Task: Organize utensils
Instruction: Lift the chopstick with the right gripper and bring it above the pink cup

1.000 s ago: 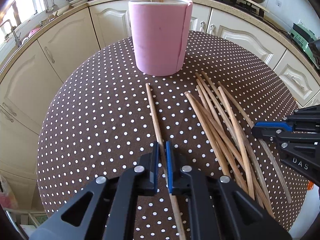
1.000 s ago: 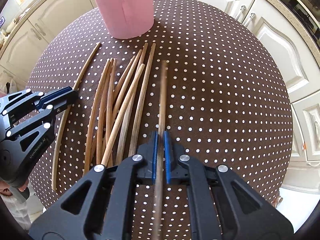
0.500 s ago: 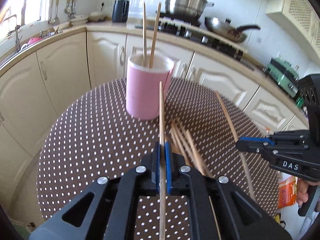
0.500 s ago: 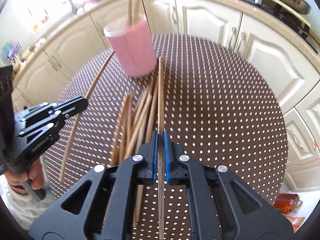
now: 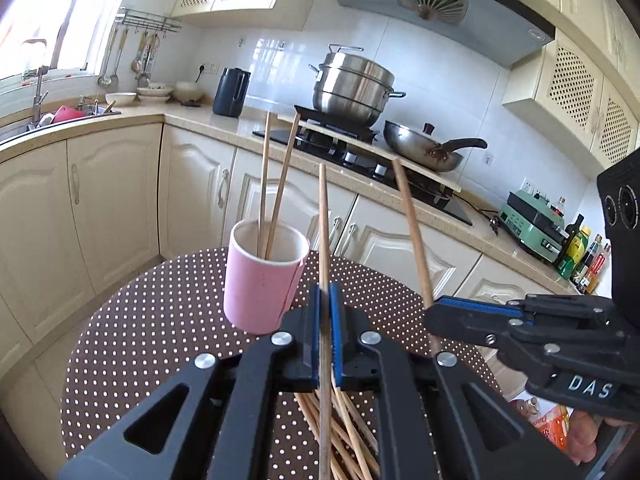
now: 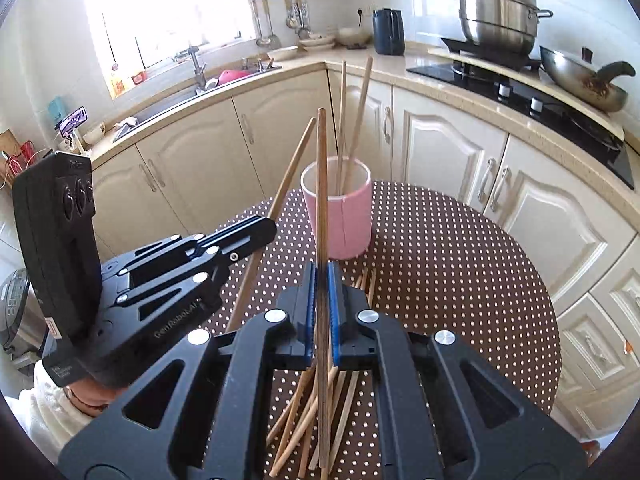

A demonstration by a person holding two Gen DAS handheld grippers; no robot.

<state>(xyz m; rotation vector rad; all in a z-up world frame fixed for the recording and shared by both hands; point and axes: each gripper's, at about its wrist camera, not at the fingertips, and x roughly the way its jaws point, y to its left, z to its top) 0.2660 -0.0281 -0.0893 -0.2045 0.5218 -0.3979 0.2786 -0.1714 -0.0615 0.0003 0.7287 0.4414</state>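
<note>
— Both hands are loaded: the left gripper (image 5: 325, 332) has its fingers clenched on one chopstick (image 5: 323, 224), and the right gripper (image 6: 320, 312) is clamped on another chopstick (image 6: 321, 184). Each stick stands nearly upright, lifted off the desk (image 6: 460, 256).

— And the pink cup (image 5: 262, 276)?

— Just ahead of both, on the dotted cloth, with two chopsticks already leaning inside it. The loose pile (image 6: 320, 412) lies on the desk below the grippers.

— So what makes the drop go well?

— I'd say go one hand at a time. The sticks are close together, so entering together risks them knocking each other. Bring the lower tip over the rim, well inside the opening, before letting go.

— The cup looks light.

— Likely, and it's tall with sticks leaning in it, so a nudge to the rim could tip it. Lower the stick until the tip is down in the cup, then release, rather than dropping from height.
</note>
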